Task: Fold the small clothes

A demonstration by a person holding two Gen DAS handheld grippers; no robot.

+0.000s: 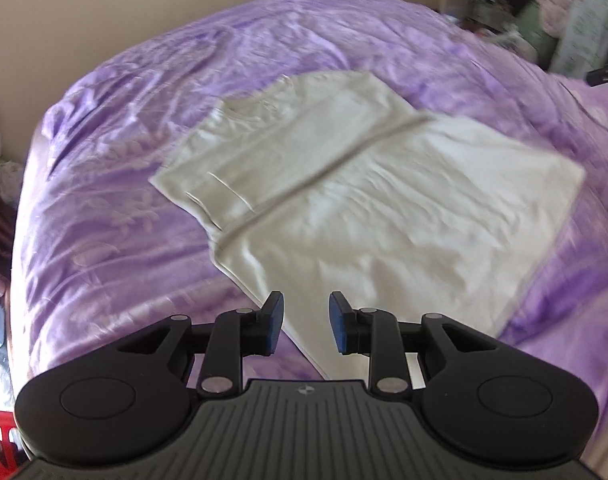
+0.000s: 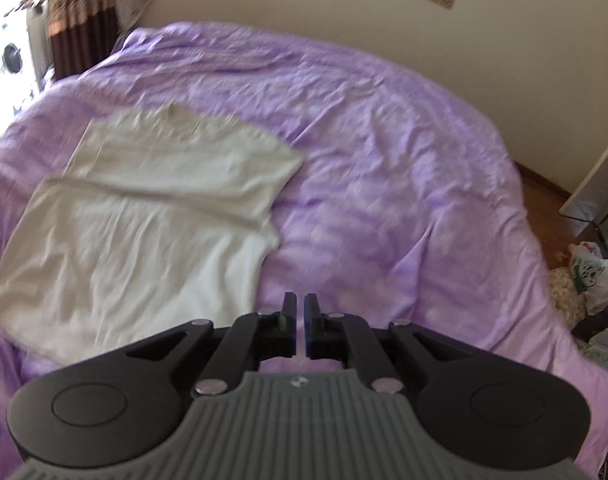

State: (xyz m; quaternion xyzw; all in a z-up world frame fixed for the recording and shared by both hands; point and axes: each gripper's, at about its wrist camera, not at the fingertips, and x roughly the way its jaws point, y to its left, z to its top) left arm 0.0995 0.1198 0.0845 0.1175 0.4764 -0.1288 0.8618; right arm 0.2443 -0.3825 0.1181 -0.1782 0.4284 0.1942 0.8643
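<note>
Nearest your left lens, the left gripper (image 1: 306, 322) hangs with its fingers (image 1: 273, 322) spread and nothing between the blue pads; they press on no cloth, which suits a hand clear of the fabric rather than carrying it. Just beyond those fingertips lies the near edge of the white shirt (image 1: 344, 200), running away from them up and to the right across the purple bedspread (image 1: 104, 220). It lies flat with one flap already turned over the body, its edge forming a long crease past the fingers, so I judge one fold is laid and more remain. Flat cloth on a soft cover keeps its shape, which is likely why you leave it there.

On your other side, the right gripper (image 2: 300, 322) has its fingers (image 2: 289, 320) pressed together, pinching nothing, only bedspread (image 2: 384, 200) beyond the tips. From here the shirt (image 2: 144, 220) sits to the left of the fingers, its right edge just beside them and apart from them. Both views are motion-blurred, so finer detail of the neckline is hard to tell.
</note>
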